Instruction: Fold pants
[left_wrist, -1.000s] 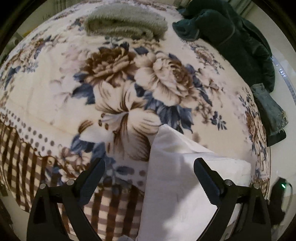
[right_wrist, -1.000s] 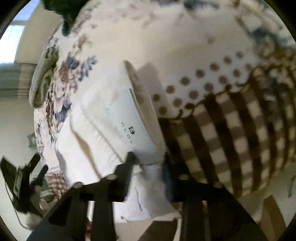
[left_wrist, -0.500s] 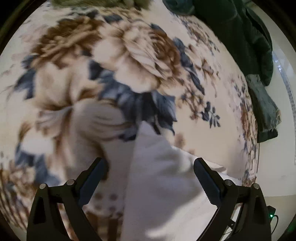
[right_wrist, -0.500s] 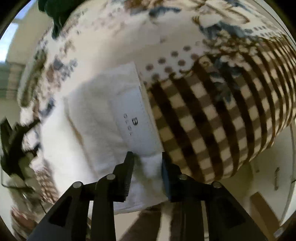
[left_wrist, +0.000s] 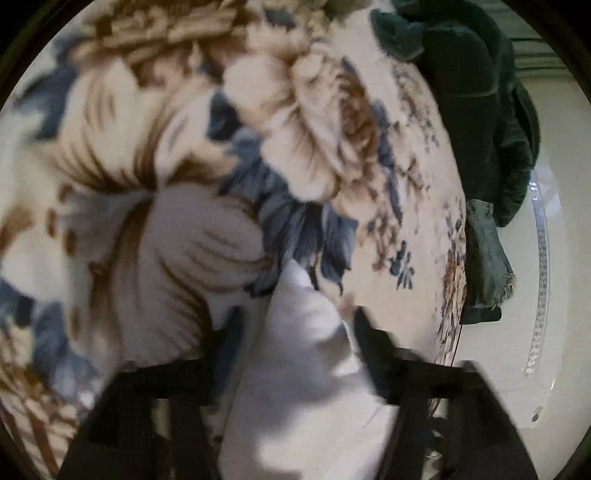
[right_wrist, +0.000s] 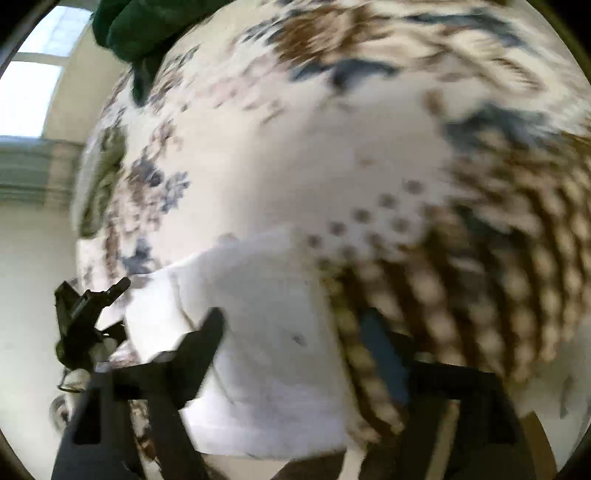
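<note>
White pants (left_wrist: 295, 369) lie between fingers of left gripper (left_wrist: 291, 332); jaws part-closed around raised fold, contact blurred, cannot tell if gripped. Right gripper (right_wrist: 295, 328) jaws wide apart, straddling pants (right_wrist: 258, 332), not pinching. Pants rest folded on floral blanket (left_wrist: 184, 184), near its brown checked border (right_wrist: 480, 295). Left gripper (right_wrist: 88, 306) visible at pants' far end in right wrist view. Dark green garment (left_wrist: 472, 92) at blanket's far edge; grey-green frayed garment (left_wrist: 485, 258) hangs just beside it. Both views motion-blurred.
</note>
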